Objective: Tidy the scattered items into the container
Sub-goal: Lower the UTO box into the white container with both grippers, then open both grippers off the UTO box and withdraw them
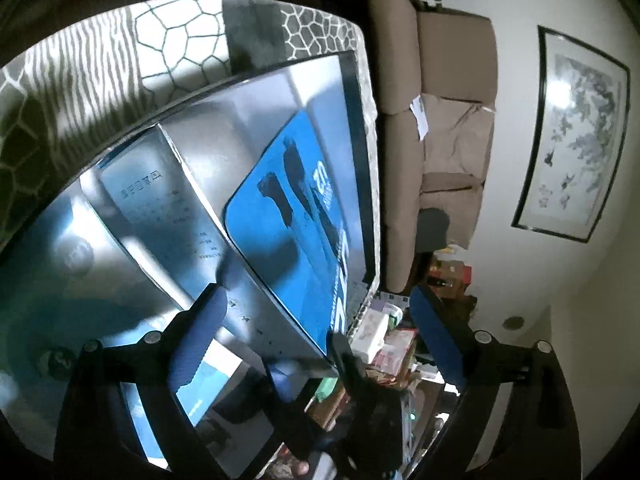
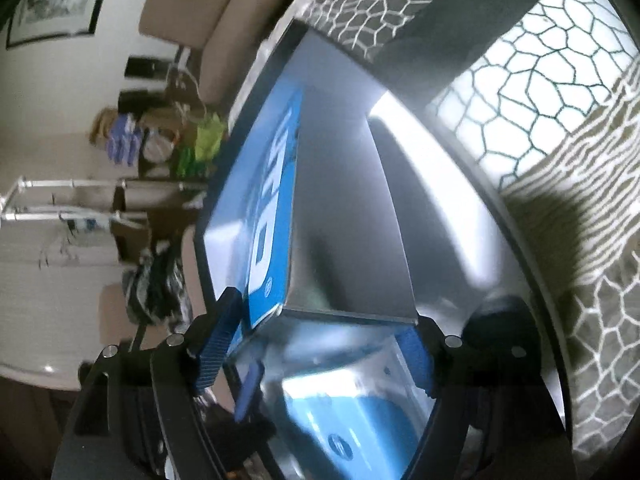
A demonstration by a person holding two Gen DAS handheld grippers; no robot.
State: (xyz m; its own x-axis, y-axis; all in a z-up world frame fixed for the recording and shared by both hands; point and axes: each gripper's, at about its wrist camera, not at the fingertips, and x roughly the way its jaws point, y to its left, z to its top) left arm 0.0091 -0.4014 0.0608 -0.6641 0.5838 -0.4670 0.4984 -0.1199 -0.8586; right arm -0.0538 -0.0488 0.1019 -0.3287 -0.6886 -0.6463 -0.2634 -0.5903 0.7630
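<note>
Item: blue and silver box (image 2: 320, 216), rectangular, glossy, white lettering on its blue face. It lies on a reflective tabletop (image 2: 452, 184), one short end toward my right wrist camera; the glass doubles it below.

My right gripper (image 2: 316, 350): jaws partly open and set around the box's near end. The left blue pad (image 2: 218, 344) presses on the blue face; the right blue pad (image 2: 416, 354) sits at the silver corner. I read this as a grip on the box, both pads in contact.

My left gripper (image 1: 320, 340): jaws spread wide, nothing between them. The left blue finger (image 1: 196, 344) hangs over the tabletop (image 1: 248, 128) near the box (image 1: 296, 216); whether it touches I cannot tell. The right blue finger (image 1: 438, 340) stands past the table's dark edge (image 1: 362, 160).

Edges and room: in the left view the box's blue face runs close along the table's dark edge, with a broad stretch of bare glass on its other side. In the right view the dark rim curves just beyond the box's silver side.

Surroundings: patterned rug (image 2: 532, 80) of grey, white and teal cells under the table; beige sofa (image 1: 440, 100) beyond the edge; framed picture (image 1: 576, 132) on the white wall; mixed clutter (image 1: 384, 344) low beside the table. No container can be made out in either view.
</note>
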